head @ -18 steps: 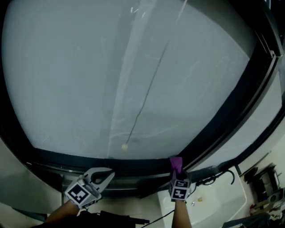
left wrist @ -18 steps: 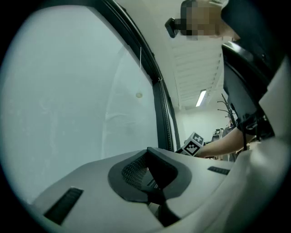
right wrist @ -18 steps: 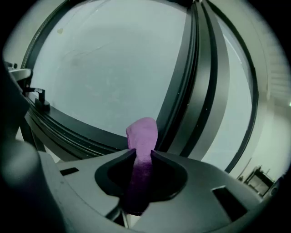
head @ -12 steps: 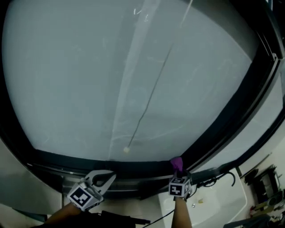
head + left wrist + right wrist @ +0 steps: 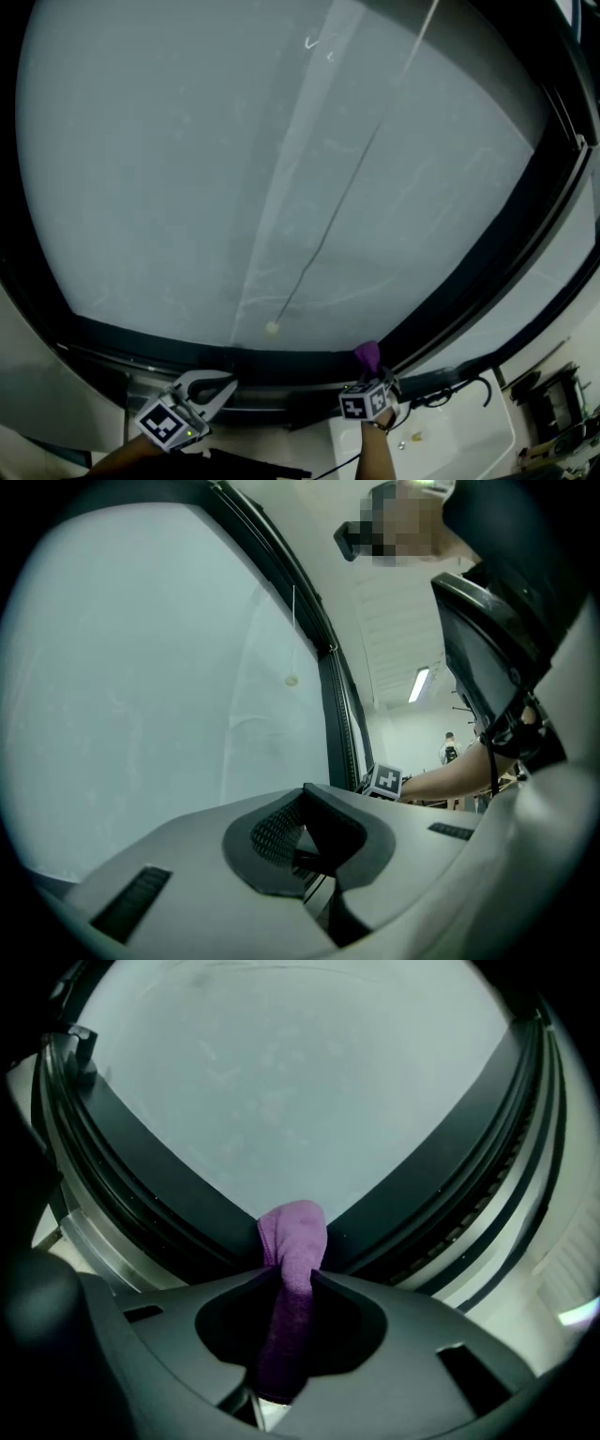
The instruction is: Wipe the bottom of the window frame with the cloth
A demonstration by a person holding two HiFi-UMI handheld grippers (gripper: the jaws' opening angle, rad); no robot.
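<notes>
Two grippers sit low in the head view, with the arms behind them cut off by the bottom edge. The right gripper (image 5: 368, 377) has its jaws pressed onto a purple cloth (image 5: 367, 354). In the right gripper view the cloth (image 5: 294, 1234) runs down between the jaws of the right gripper (image 5: 292, 1277), and its lower end is lost in the dark hollow behind them. Its bunched top lies against the dark bottom rail of the window frame (image 5: 159, 1162), though the pictures do not settle whether it presses on the rail. The left gripper (image 5: 223, 382) is well apart to the side, just below the window frame (image 5: 159, 339). In its own view, the left gripper (image 5: 302, 829) has its ribbed pads together at the tips with nothing between them. The glass (image 5: 187, 169) is pale and cloudy. A thin cord (image 5: 356, 178) hangs before it, its top cut off, ending in a small bead (image 5: 272, 327). Each marker cube (image 5: 165, 424) bears only black-and-white squares. Dark items at the head view's lower right are too dim to name.
</notes>
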